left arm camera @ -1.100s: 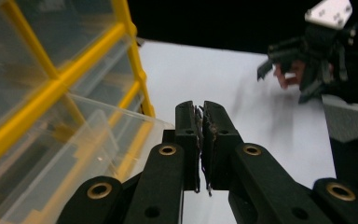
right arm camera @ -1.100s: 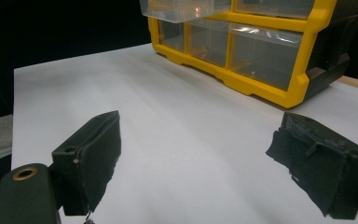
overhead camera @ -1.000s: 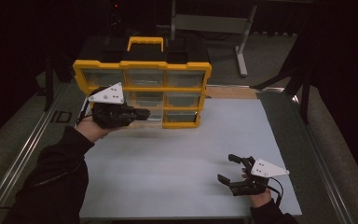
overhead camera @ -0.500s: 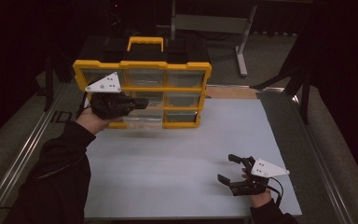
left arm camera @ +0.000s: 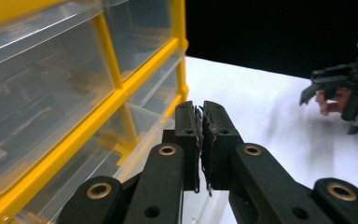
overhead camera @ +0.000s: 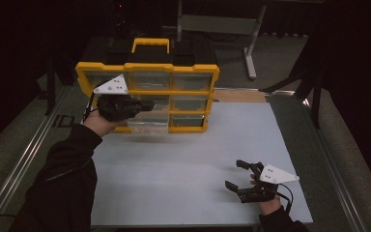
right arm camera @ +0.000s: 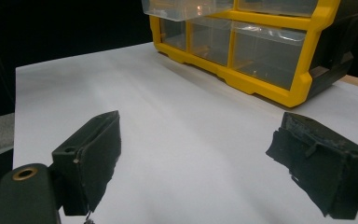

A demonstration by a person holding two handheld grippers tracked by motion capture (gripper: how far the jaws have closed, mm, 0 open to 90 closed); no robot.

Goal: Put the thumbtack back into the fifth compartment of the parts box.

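You have one yellow drawer cabinet [overhead camera: 147, 92] standing at the far edge of the white bench [overhead camera: 183, 164], its clear drawers facing you. Three columns of drawers show in the high view, and the rows behind your left hand can't be counted for sure. One clear drawer [overhead camera: 147, 123] in the lower middle is pulled out toward you and sticks forward from the yellow frame; in the right gripper view its underside juts out at the top [right arm camera: 186, 9].

Your left tool [overhead camera: 145, 105] sits right in front of the cabinet, just above the pulled-out drawer, pointing across the cabinet face toward the right. Its two pads are pressed together with nothing between them [left arm camera: 200, 140], and the clear drawers lie just beside them on the left. Your left forearm reaches up from the bottom left, sleeve dark, wrist level.

Your right tool [overhead camera: 239, 175] rests low over the near right corner of the bench, well apart from the cabinet, pointing left. Its two pads stand wide apart [right arm camera: 93, 154] with bare bench between them.
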